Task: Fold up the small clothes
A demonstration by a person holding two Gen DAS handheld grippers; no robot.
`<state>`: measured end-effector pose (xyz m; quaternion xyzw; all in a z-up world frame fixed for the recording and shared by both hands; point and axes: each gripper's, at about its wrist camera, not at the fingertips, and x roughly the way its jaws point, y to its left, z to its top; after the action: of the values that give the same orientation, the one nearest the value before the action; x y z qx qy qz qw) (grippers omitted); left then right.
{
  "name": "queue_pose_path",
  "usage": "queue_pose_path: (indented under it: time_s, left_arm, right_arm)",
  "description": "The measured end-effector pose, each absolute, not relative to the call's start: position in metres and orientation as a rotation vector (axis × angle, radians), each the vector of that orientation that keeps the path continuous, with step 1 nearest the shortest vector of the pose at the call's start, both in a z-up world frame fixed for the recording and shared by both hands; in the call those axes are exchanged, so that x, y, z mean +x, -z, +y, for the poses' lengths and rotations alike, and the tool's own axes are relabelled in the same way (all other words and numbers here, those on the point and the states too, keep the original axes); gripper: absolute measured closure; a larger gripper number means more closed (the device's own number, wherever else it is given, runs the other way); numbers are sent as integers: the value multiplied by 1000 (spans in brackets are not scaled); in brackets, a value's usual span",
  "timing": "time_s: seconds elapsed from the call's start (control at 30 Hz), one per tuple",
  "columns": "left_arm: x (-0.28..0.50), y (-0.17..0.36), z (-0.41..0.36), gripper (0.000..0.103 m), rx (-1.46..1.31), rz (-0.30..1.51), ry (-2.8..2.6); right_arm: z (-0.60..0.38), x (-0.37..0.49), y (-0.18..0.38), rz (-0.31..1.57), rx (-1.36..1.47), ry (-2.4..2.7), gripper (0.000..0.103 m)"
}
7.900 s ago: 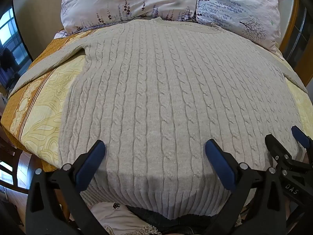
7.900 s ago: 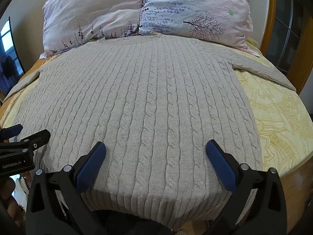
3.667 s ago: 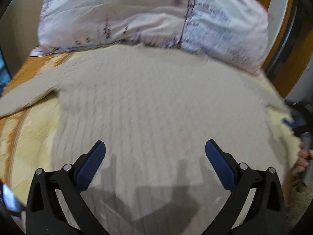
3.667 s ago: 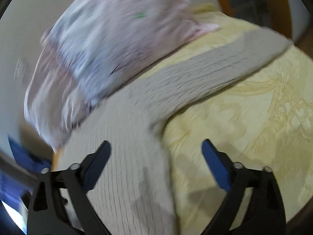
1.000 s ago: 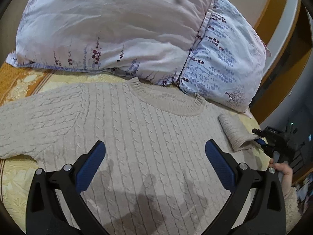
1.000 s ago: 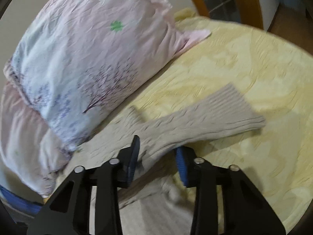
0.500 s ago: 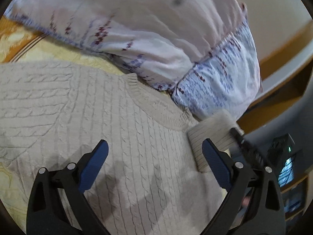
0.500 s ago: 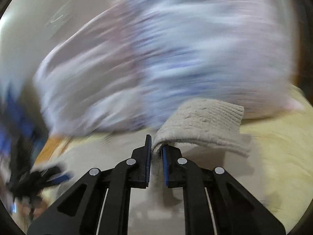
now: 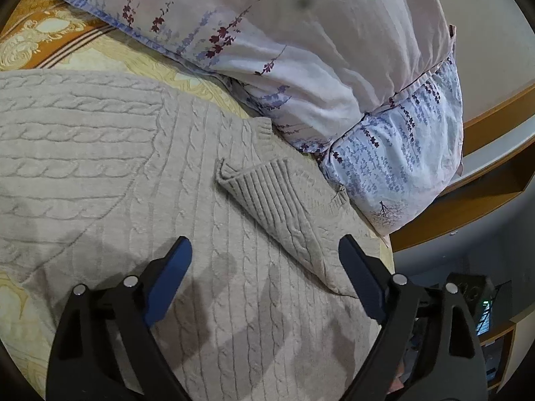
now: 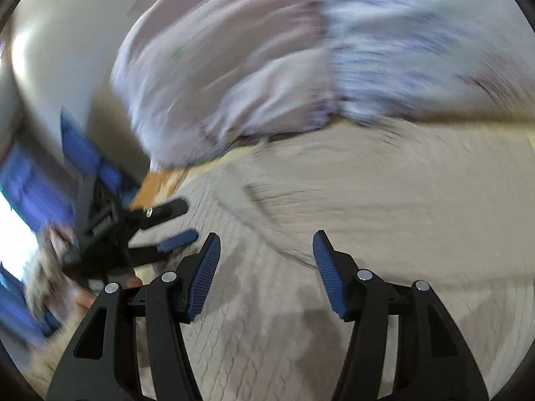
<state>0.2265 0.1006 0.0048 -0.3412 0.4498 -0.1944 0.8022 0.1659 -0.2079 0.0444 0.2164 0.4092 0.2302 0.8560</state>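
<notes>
A beige cable-knit sweater (image 9: pixel 117 173) lies flat on the bed. Its right sleeve (image 9: pixel 277 200) is folded inward across the chest, with the ribbed cuff near the collar. My left gripper (image 9: pixel 264 267) is open and empty, hovering over the sweater just below the folded sleeve. In the blurred right wrist view, my right gripper (image 10: pixel 265 264) is open and empty above the sweater (image 10: pixel 384 217). The left gripper (image 10: pixel 157 227) shows there at the left, held in a hand.
Two floral pillows (image 9: pixel 301 67) lie at the head of the bed, touching the sweater's collar. A yellow and orange patterned bedspread (image 9: pixel 43 40) lies under the sweater. A wooden headboard (image 9: pixel 495 123) is at the right. The pillows (image 10: pixel 267 67) are blurred in the right wrist view.
My right gripper has let go of the sleeve and opened. The sleeve now lies folded across the chest. My left gripper has moved closer to the collar.
</notes>
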Motion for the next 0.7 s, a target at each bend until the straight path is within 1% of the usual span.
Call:
queue_pose_path:
  time_s: [0.1, 0.23, 0.33, 0.47, 0.53, 0.57, 0.6, 0.63, 0.7]
  left_arm:
    - [230, -2, 97, 20, -752, 985, 406]
    - [234, -6, 82, 21, -761, 1004, 420]
    - [242, -14, 62, 21, -746, 1043, 394]
    - [257, -25, 31, 21, -642, 1083, 270]
    - [262, -30, 21, 24, -588, 1086, 202]
    - [265, -33, 16, 32, -547, 1082, 162]
    - [268, -35, 13, 42, -518, 1083, 129]
    - [270, -34, 11, 49, -500, 1092, 103]
    - [274, -32, 15, 73, -507, 1107, 90]
  right_arm:
    - [-257, 156, -36, 864, 652, -395, 44]
    - [-312, 143, -22, 848, 854, -252, 44]
    - [-333, 135, -15, 835, 936, -187, 44]
    - [-339, 135, -10, 832, 955, -160, 44]
    - [-344, 135, -6, 835, 966, -154, 44]
    - [-347, 134, -4, 837, 972, -149, 44]
    - [-350, 133, -2, 837, 977, -142, 44]
    - [-351, 132, -1, 837, 982, -136, 44]
    - [-357, 129, 4, 840, 999, -127, 44]
